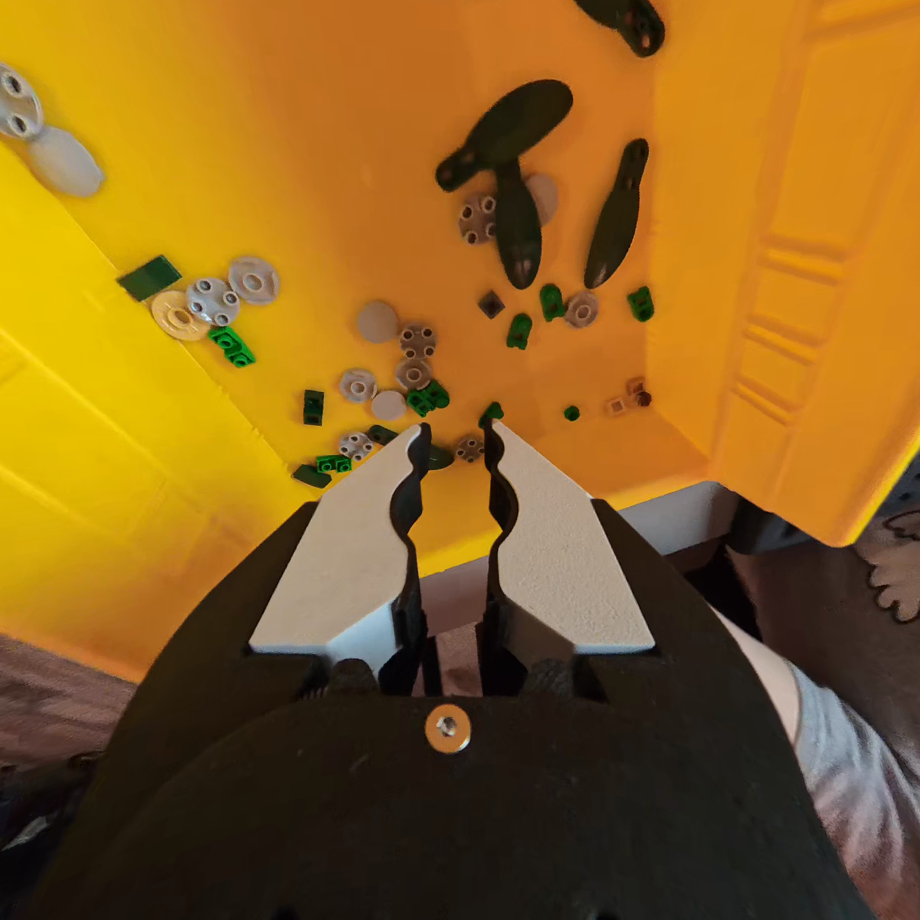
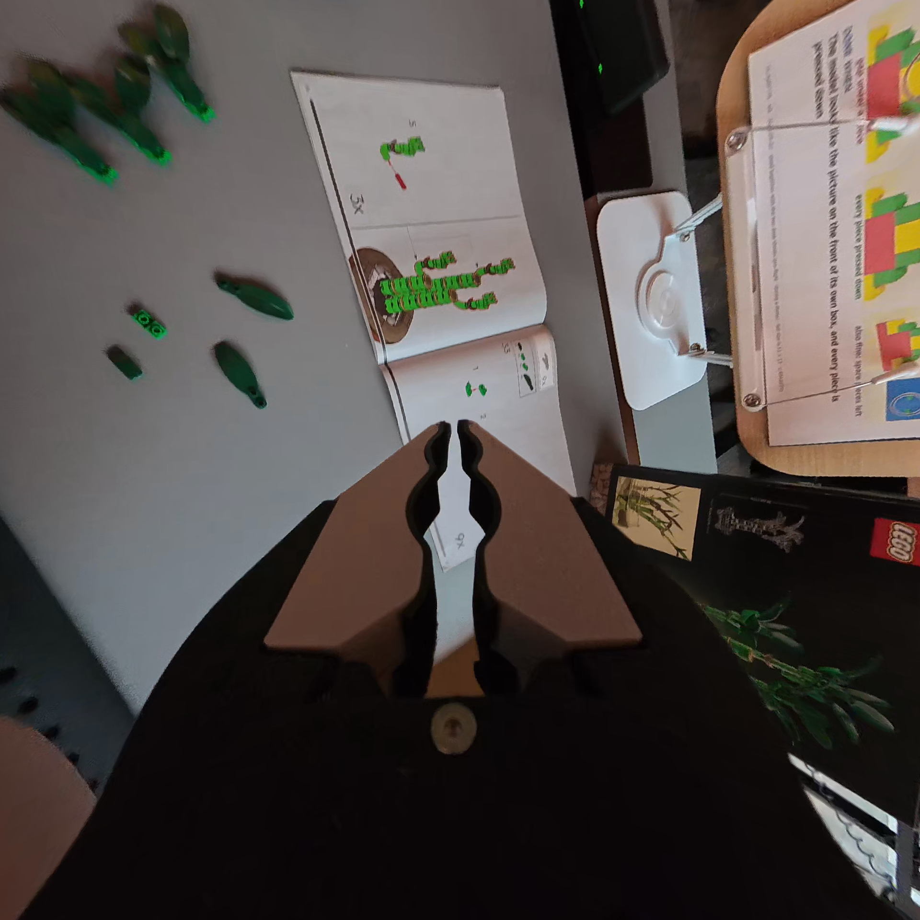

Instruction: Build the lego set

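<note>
— So, what is the left gripper (image 1: 457, 429) doing over the yellow bin (image 1: 747, 209)?

— It is hovering with its white fingers (image 1: 348, 542) standing a narrow gap apart, gripping nothing. Loose Lego parts are lying on the bin floor: at ten o'clock from the tips a dark green tile (image 1: 149, 278) is sitting beside round grey plates (image 1: 213, 301) and a tan round plate (image 1: 178, 315); at twelve o'clock more grey rounds (image 1: 417, 341) and small bright green clips (image 1: 427, 397) are clustering; at one o'clock dark leaf pieces (image 1: 517, 234) are overlapping a grey round plate (image 1: 479, 218).

— And the right gripper (image 2: 454, 424)?

— Its brown fingers (image 2: 368, 547) are nearly meeting at the tips, holding nothing, and pointing over the open instruction booklet (image 2: 428, 209) on the grey table (image 2: 149, 473).

— Anything lying around it?

— At ten o'clock, assembled green leaf clusters (image 2: 99, 104) are showing blurred; nearer, two single leaves (image 2: 255, 297), a bright green two-stud plate (image 2: 148, 322) and a small dark green piece (image 2: 124, 362) are lying apart. At four o'clock the black set box (image 2: 771, 622) is lying just beside the booklet. At two o'clock a printed sheet on a wooden board (image 2: 776, 463) is standing near a white pad (image 2: 652, 298).
</note>
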A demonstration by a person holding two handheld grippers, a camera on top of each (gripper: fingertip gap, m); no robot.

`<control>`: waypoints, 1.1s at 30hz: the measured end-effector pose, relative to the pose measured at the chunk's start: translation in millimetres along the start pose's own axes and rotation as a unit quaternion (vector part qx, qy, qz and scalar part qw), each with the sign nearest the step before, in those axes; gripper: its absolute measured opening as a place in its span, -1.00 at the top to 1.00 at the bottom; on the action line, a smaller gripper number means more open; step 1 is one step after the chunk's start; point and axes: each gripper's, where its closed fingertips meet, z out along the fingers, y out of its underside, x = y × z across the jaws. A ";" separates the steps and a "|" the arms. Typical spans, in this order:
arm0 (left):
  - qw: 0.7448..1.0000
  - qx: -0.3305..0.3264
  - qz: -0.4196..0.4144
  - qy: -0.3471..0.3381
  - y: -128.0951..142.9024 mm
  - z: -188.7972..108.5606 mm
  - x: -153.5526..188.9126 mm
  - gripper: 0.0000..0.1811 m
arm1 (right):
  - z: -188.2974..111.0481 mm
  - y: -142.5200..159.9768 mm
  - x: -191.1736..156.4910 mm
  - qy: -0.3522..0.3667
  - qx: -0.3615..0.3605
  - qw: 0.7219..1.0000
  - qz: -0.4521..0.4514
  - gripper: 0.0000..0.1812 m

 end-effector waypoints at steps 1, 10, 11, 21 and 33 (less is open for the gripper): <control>1.000 -0.011 -0.012 -0.003 2.5 3.3 -3.6 0.77 | 0.7 -5.2 -1.1 0.002 0.015 1.000 0.001 0.96; 0.998 -0.045 -0.043 0.007 8.8 16.8 -11.9 0.89 | 23.8 -0.1 -11.2 -0.021 -0.013 0.999 -0.024 0.96; 0.998 -0.048 -0.045 0.009 9.4 18.1 -11.8 0.90 | 25.1 2.2 -10.9 -0.021 -0.018 0.999 -0.023 0.96; 0.997 -0.045 -0.043 0.038 -1.9 22.3 0.2 0.90 | 29.4 14.8 -9.9 -0.026 -0.036 0.999 -0.013 0.97; 0.995 -0.055 -0.079 0.026 0.9 23.8 -8.9 0.92 | 28.4 17.3 -11.3 -0.026 -0.040 0.999 -0.013 0.96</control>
